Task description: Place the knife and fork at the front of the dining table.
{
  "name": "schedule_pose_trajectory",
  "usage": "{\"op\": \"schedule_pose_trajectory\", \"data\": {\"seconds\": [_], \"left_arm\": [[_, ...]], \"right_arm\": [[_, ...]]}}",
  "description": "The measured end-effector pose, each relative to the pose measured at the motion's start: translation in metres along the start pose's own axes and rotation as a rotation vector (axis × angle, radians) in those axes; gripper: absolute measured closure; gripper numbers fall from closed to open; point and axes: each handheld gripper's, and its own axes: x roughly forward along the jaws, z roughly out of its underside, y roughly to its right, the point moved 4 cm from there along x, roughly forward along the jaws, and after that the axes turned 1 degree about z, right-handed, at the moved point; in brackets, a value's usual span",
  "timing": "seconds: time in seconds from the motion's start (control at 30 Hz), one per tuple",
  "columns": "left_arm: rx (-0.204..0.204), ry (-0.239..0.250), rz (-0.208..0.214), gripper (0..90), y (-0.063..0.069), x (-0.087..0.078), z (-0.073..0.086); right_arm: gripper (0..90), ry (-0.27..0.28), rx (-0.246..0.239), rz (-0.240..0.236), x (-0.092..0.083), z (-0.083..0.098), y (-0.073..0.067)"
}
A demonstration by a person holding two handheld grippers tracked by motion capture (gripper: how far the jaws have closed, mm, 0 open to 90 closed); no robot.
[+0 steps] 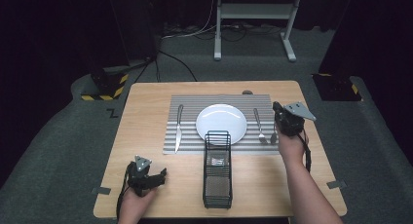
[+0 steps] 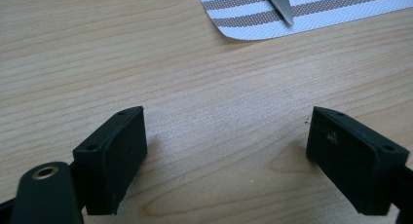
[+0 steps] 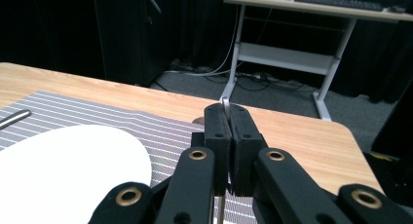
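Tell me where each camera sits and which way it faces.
High view: above the person's side, looking forward and down on the table; forearms, left tool, right tool show.
Left gripper view: on the left tool, low, facing the placemat corner and knife tip; open jaws show.
Right gripper view: on the right tool, facing across the plate to a desk; jaws shut on a utensil.
Shared: high and right gripper views show the plate.

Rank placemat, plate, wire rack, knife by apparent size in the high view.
1. Placemat
2. Plate and wire rack: similar, and the rack sits nearer the camera, so unranked.
3. Knife
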Motion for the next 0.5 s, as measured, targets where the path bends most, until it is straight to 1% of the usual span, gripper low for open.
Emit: {"op": "schedule_pose_trajectory", "data": {"seconds": [0.17,0.2,0.33,0.5], "left_arm": [[0.0,0.0,0.0,15.0,0.0,0.0,0.0],[0.0,0.0,0.0,15.0,0.0,0.0,0.0],[-0.001,0.0,-0.001,15.0,0.0,0.0,0.0],[-0.001,0.0,-0.005,15.2,0.0,0.0,0.0]], "right_arm": [[88.3,-0.04,0.026,-0.005,0.023,-0.001,0.005],[88.3,-0.053,0.031,-0.004,0.03,-0.001,0.006],[88.2,-0.082,0.038,0.001,0.046,0.0,0.007],[88.2,-0.1,0.045,0.008,0.064,0.004,0.008]]}}
